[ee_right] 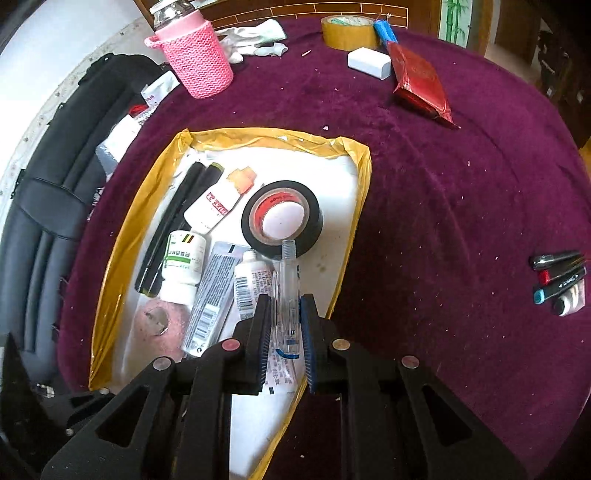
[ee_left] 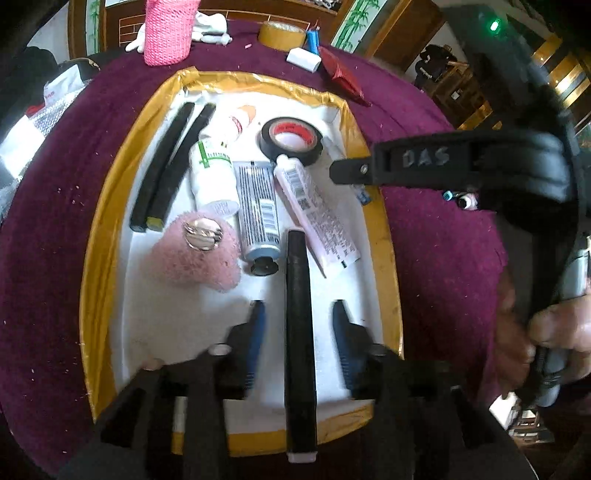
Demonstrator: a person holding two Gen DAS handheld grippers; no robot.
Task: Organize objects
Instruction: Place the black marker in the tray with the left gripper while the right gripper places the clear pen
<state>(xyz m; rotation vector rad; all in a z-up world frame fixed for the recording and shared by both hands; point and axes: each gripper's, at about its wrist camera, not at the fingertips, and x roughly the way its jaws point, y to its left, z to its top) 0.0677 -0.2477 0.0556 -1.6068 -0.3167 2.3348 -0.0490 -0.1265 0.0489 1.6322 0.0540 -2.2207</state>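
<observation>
A white tray with a yellow-taped rim (ee_left: 384, 240) (ee_right: 354, 229) lies on the purple cloth. It holds two black markers (ee_left: 166, 166), a white bottle (ee_left: 212, 173), a grey tube (ee_left: 256, 218), a pink tube (ee_left: 317, 214), a black tape roll (ee_left: 291, 142) (ee_right: 282, 218) and a pink fuzzy piece with a metal clip (ee_left: 201, 254). My left gripper (ee_left: 298, 306) is open over the tray's near end. A black marker (ee_left: 299, 332) lies between its fingers, clear of both pads. My right gripper (ee_right: 286, 301) is shut on a clear pen (ee_right: 288, 273) above the tray's right side.
A pink knitted bottle sleeve (ee_right: 195, 55), a brown tape roll (ee_right: 349, 31), a small white box (ee_right: 369, 62) and a red packet (ee_right: 421, 83) stand at the back. Several markers (ee_right: 557, 280) lie far right. A black bag (ee_right: 55, 206) sits left of the table.
</observation>
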